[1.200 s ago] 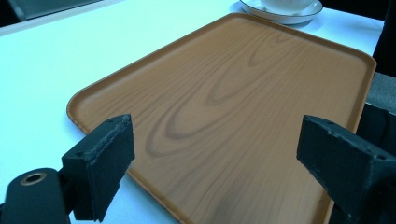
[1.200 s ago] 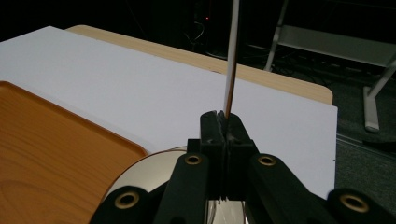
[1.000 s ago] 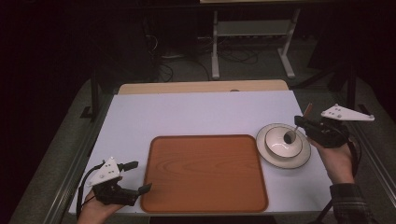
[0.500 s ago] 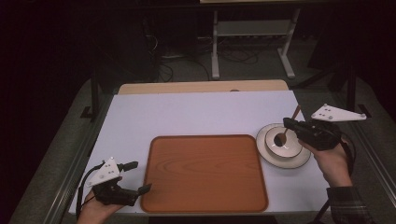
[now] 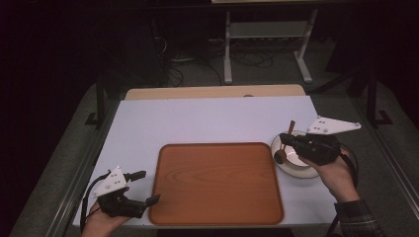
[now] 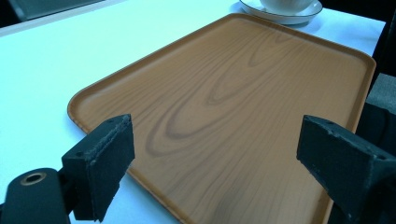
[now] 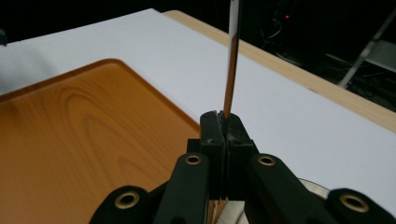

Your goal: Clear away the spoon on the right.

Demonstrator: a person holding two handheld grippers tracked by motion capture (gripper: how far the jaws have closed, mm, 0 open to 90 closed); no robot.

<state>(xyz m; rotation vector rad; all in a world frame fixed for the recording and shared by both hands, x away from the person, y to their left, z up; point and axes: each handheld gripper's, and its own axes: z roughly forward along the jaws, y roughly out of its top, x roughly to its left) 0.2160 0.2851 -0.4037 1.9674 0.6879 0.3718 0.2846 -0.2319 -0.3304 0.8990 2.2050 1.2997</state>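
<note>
Resting at the near left corner of the worktop (image 5: 207, 113), left tongs (image 5: 144, 186) stood wide apart and empty, aimed at the wooden tray (image 5: 216, 185), likely waiting. Farther right, right tongs (image 5: 285, 142) were clamped on a spoon (image 5: 282, 150), handle up, bowl hanging over the cup (image 5: 292, 154) and saucer (image 5: 306, 172) just beside the tray, probably to carry it across.

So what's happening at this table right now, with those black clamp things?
A person holds a gripper in each hand. The right gripper has its fingers shut on a slim brown wooden spoon, above the white cup and saucer at the right of the table. The left gripper rests open at the near left corner of the empty orange-brown wooden tray.
</note>
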